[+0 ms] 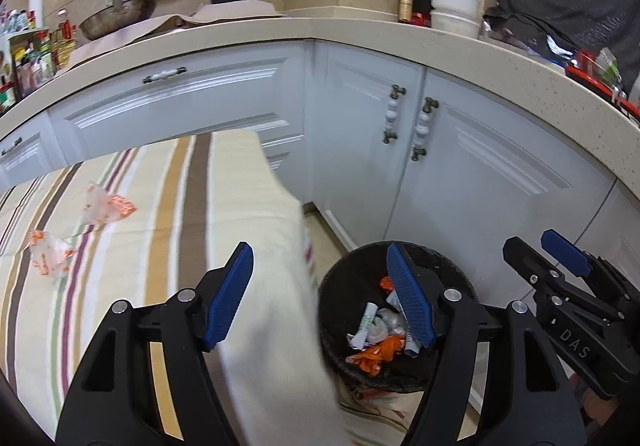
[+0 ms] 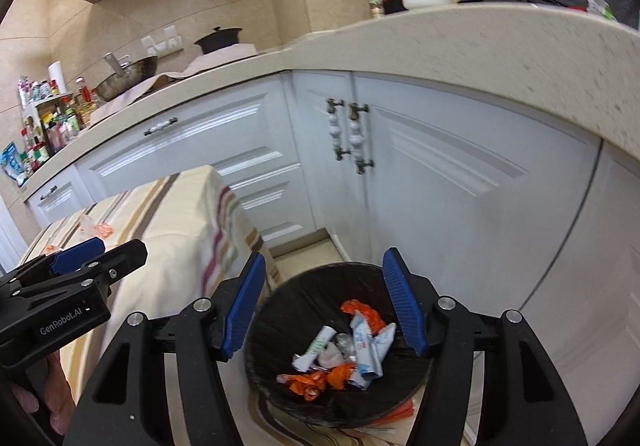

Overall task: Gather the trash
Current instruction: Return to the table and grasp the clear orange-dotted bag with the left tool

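Both grippers (image 1: 320, 294) (image 2: 324, 302) hang jaws apart over the bin's rim (image 2: 320, 270).

Striped woven cloth (image 1: 168, 206) covers the table; crinkled plastic wrappers (image 1: 106, 208) lie glossy on it. The worktop (image 1: 360, 31) is speckled stone, cabinet doors (image 1: 500, 182) smooth painted white.

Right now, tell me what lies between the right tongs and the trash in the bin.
Nothing: the right tongs stand open over the bin, with bare air down to the wrappers, in the right wrist view.
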